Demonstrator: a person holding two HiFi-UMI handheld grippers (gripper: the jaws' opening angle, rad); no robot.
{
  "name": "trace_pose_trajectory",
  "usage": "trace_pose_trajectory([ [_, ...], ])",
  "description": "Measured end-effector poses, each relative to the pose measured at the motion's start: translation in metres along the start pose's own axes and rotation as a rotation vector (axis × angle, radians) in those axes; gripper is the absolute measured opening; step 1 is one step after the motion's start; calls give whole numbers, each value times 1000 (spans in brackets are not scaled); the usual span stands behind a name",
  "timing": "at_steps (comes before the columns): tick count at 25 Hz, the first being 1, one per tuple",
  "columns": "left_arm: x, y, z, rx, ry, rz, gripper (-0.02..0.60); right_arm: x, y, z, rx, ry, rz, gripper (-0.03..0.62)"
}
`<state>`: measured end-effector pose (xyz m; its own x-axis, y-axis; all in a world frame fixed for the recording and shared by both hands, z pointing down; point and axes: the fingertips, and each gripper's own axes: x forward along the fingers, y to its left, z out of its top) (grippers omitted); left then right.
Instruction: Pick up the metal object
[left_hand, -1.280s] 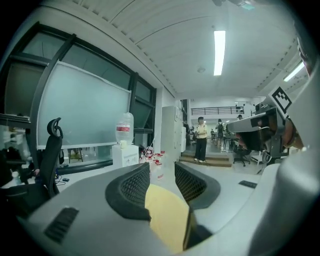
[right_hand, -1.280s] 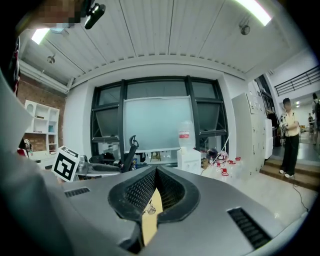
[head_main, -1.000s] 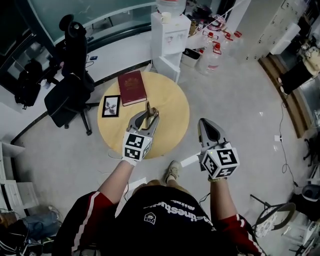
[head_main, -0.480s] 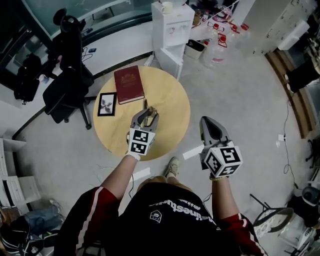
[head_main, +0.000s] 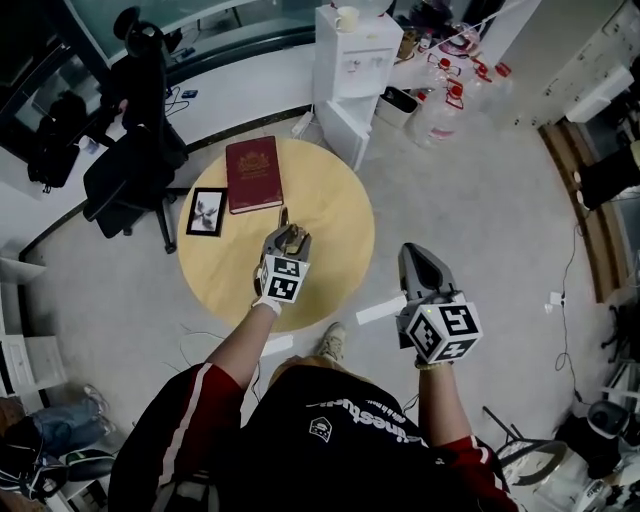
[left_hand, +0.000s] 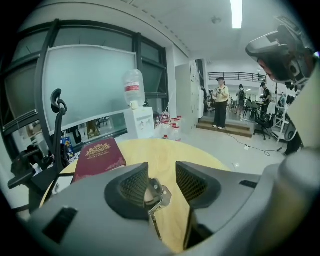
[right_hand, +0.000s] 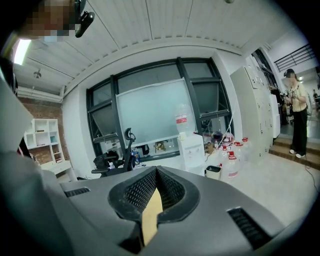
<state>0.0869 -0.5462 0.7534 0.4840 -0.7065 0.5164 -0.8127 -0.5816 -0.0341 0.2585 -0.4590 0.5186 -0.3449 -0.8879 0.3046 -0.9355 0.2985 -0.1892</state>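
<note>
Two flat things lie on the round wooden table (head_main: 335, 215) at mid-frame in the head view: a framed picture (head_main: 206, 211) and, farther up, a red book (head_main: 252, 174). Beyond it, an office chair (head_main: 130, 170) stands at upper left and a water dispenser (head_main: 350, 70) at top centre. The left gripper (head_main: 288, 232) hangs over the table with its jaws opening. The metal object (left_hand: 156, 197) stands between them, against one pad and clear of the other. The right gripper (head_main: 415, 258), lower right over the grey floor (head_main: 480, 200), has its jaws pressed together.
</note>
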Motion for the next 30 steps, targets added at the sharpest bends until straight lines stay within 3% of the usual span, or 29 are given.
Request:
trace_pose_trajectory([
  [15, 46, 18, -42, -36, 117, 87, 173, 28, -29, -2, -13, 27, 34, 29],
  [30, 44, 28, -43, -46, 121, 101, 109, 37, -32, 6, -10, 32, 43, 29],
])
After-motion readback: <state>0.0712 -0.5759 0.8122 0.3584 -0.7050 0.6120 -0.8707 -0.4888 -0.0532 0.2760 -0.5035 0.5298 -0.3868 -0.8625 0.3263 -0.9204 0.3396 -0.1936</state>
